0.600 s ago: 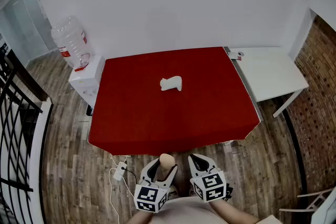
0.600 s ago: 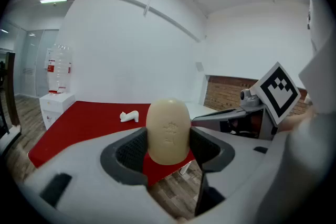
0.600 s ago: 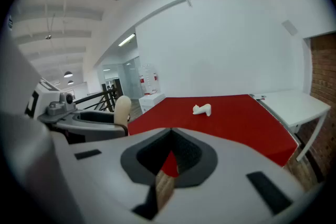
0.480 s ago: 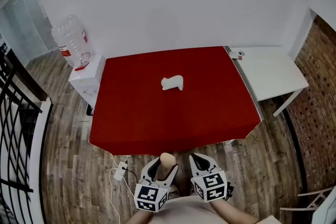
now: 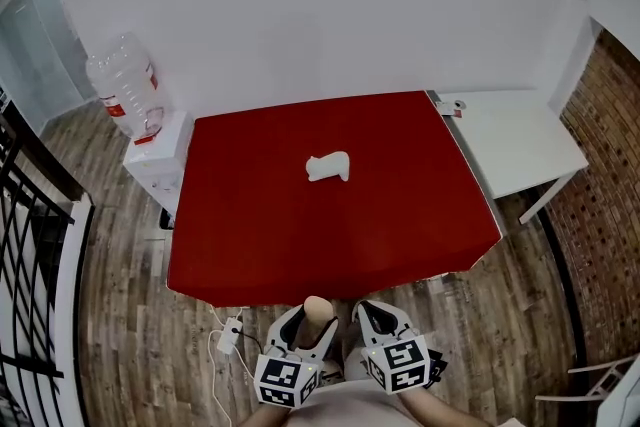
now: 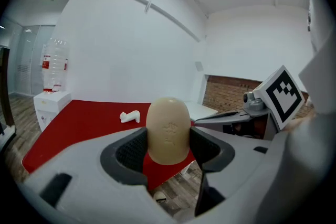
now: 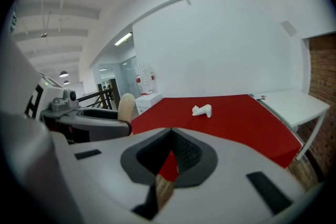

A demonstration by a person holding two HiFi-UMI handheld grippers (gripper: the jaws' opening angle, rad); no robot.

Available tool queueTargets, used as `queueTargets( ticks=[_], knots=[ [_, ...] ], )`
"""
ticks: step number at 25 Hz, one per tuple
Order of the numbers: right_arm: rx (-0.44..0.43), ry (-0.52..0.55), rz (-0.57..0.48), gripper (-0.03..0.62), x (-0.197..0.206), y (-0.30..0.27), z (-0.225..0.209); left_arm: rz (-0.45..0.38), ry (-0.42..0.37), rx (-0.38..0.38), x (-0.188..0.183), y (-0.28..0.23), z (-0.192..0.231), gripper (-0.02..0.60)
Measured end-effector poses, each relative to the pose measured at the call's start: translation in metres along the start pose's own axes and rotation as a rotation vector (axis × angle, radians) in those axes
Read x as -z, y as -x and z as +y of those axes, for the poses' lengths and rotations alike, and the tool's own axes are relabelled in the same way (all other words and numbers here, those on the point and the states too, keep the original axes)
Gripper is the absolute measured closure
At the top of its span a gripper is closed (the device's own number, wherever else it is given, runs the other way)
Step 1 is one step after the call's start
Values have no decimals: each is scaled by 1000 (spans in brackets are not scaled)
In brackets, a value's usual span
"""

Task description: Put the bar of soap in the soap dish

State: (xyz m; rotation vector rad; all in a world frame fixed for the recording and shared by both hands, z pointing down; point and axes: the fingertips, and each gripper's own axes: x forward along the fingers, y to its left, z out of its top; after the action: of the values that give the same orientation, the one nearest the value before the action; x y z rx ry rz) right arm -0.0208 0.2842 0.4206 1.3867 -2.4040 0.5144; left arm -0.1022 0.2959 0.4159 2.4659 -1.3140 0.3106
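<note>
Soap pinched in my left gripper, dish far off on the red table.

Nearest me, at the bottom centre of the head view, the left gripper (image 5: 313, 317) and right gripper (image 5: 372, 315) sit side by side over the wooden floor (image 5: 520, 315), short of the table's near edge. From up there I only see the tan bar of soap (image 6: 168, 131) as a rounded tip. The left gripper view shows it upright with both pads pressed against its sides and a faint stamped mark on its face. The right gripper view shows that gripper's jaws pressed together at the tips with nothing in them, and the soap in profile at its left. Farther out, the white soap dish (image 5: 327, 167) lies alone near the middle of the red table (image 5: 280, 235). A water bottle (image 5: 122, 85) stands at the upper left.
</note>
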Motion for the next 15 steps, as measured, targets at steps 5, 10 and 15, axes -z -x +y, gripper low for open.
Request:
queueTargets(
  ticks=[5, 10, 15],
  knots=[
    [-19, 11, -5, 589, -23, -51, -34, 2, 10, -27, -14, -50, 31, 322],
    [-52, 38, -23, 589, -67, -109, -86, -13, 4, -62, -50, -120, 66, 322],
    [-87, 56, -26, 589, -107, -149, -132, -39, 1, -92, -92, -179, 87, 322]
  ],
)
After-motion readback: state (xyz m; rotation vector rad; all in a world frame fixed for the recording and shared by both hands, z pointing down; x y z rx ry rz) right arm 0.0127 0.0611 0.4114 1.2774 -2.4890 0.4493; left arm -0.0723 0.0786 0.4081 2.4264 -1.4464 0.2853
